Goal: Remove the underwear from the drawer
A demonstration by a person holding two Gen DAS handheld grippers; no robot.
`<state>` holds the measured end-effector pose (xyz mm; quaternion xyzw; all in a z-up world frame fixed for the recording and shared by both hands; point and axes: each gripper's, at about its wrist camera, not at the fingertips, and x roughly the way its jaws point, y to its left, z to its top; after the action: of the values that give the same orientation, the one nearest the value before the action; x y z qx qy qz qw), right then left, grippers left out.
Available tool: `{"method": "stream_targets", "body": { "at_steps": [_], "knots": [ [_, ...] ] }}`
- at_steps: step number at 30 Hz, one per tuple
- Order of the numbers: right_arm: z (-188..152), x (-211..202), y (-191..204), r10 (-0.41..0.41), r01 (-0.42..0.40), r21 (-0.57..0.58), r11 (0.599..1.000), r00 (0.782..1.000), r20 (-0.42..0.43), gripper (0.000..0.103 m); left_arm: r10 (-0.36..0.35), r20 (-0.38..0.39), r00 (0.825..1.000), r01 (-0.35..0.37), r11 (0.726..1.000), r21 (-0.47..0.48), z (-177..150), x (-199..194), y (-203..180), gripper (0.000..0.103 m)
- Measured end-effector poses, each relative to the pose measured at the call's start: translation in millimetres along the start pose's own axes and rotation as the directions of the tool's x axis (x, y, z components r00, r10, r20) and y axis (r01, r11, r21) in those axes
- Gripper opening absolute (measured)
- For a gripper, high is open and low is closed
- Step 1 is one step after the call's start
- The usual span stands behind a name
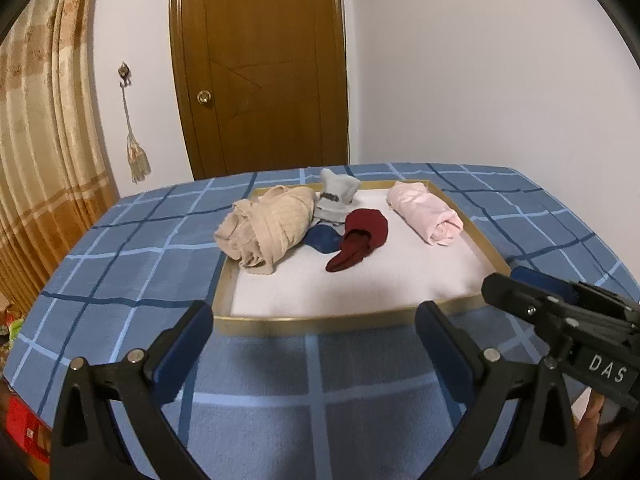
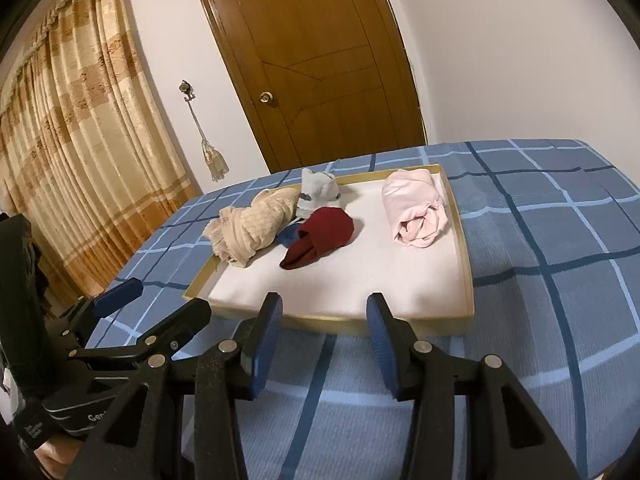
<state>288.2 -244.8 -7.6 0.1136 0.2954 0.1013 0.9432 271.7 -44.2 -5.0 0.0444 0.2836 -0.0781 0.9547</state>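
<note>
both open grippers [image 1: 316, 320] short of the drawer's [image 1: 320, 323] near rim

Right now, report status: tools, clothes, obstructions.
Left tool open, empty. Right tool open, empty, short of tray. Beige bundle, red roll, pink roll all in tray. Nothing blocking.

One shallow drawer [image 1: 320, 325] lies at the frame centre and holds five rolled garments: one beige [image 1: 264, 227], one grey [image 1: 337, 196], one navy [image 1: 323, 238], one dark red [image 1: 360, 236], one pink [image 1: 425, 213]. Two tools are at the bottom, the left tool [image 1: 314, 340] and the right tool [image 2: 325, 334].
</note>
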Motion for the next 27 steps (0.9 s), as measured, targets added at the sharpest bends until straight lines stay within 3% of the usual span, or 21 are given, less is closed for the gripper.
{"method": "stream_targets", "body": {
  "at_steps": [18,27],
  "knots": [
    [-49,-45,8,0.041,-0.042,0.041,0.998,0.999,0.015,0.047,0.005,0.033,0.999,-0.005,1.0,0.019,-44,-51,-3,0.103],
    [-77,-72,11,0.039,-0.039,0.03,0.999,0.999,0.01,0.047,0.002,-0.027,1.0,-0.002,1.0,0.016,-68,-60,-1,0.103]
  ]
}}
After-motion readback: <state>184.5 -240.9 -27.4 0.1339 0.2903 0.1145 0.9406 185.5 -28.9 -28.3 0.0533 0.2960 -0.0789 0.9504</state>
